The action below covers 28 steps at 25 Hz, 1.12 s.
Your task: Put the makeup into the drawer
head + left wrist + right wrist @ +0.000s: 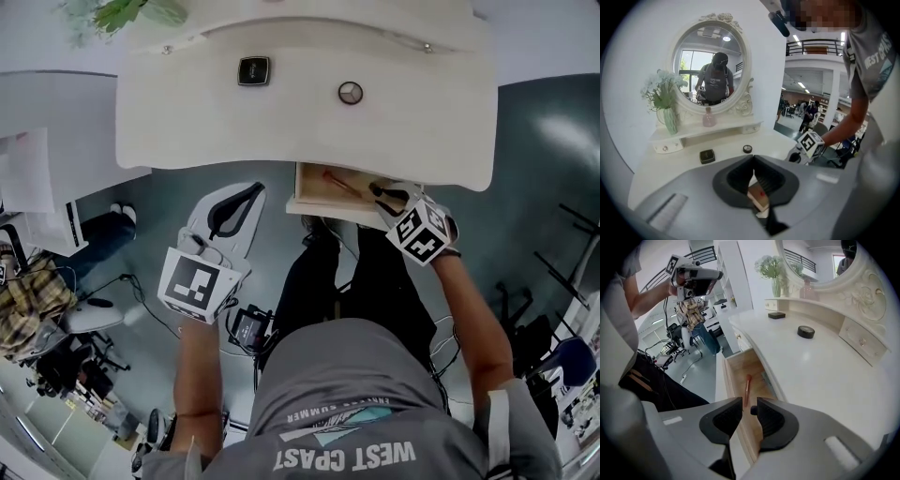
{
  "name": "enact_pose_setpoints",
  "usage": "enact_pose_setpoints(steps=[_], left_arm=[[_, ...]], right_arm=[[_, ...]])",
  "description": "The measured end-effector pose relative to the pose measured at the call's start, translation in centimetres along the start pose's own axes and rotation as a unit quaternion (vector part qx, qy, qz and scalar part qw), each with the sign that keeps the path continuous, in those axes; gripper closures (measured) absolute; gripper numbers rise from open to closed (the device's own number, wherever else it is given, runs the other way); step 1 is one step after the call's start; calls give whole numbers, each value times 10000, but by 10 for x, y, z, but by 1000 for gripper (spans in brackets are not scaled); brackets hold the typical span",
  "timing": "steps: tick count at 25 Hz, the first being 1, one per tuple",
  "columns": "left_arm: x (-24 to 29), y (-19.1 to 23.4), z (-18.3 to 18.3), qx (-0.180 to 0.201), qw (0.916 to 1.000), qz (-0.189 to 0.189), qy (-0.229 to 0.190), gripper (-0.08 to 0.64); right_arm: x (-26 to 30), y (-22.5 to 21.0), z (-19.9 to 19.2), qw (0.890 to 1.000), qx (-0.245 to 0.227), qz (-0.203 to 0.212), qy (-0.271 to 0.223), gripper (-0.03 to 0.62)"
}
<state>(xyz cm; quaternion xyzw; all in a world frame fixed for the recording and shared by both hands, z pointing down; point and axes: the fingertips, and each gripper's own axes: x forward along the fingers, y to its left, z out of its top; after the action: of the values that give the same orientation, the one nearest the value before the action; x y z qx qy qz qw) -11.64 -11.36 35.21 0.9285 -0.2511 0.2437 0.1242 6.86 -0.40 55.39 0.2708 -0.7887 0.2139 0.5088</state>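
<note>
The white vanity's wooden drawer (317, 201) (737, 365) stands pulled out. A slim red makeup brush (339, 182) (747, 389) lies in it. My right gripper (389, 194) (749, 401) hangs over the drawer's right end, open; a small dark item (753, 410) shows low in the gap, against the right jaw, and I cannot tell what it is. A black square compact (253, 70) (707, 156) and a round black compact (350, 92) (806, 332) lie on the tabletop. My left gripper (251, 190) (753, 159) hovers left of the drawer, over the floor, tips together and empty.
An oval mirror (710, 63), a vase of flowers (665, 108) and a pink bottle (708, 117) stand on the vanity's back shelf. The person's legs (337, 281) are right under the drawer. Chairs and cables (84, 319) crowd the floor at the left.
</note>
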Motion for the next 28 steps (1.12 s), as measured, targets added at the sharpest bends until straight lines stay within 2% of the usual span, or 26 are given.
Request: enact_pose_setpoints(steps=[6, 9, 10, 17, 21, 28], left_arm=[[-29, 4, 14, 44, 9997, 156, -177, 557], [-44, 7, 20, 78, 9992, 264, -283, 557], [-50, 8, 23, 78, 9990, 299, -319, 557], [-91, 12, 42, 175, 9968, 481, -612, 557], [-108, 16, 47, 253, 9949, 606, -769, 557], [-149, 13, 60, 344, 9905, 765, -1089, 557]], right_arm=[[-32, 4, 32, 9990, 205, -148, -369, 514], [-55, -2, 56, 9957, 438, -332, -750, 571], [-65, -4, 67, 9936, 533, -383, -917, 591], [-133, -9, 133, 9727, 1038, -569, -1996, 592], [-165, -6, 168, 9629, 898, -772, -2427, 594], [-226, 22, 216, 9506, 419, -1079, -2879, 594]])
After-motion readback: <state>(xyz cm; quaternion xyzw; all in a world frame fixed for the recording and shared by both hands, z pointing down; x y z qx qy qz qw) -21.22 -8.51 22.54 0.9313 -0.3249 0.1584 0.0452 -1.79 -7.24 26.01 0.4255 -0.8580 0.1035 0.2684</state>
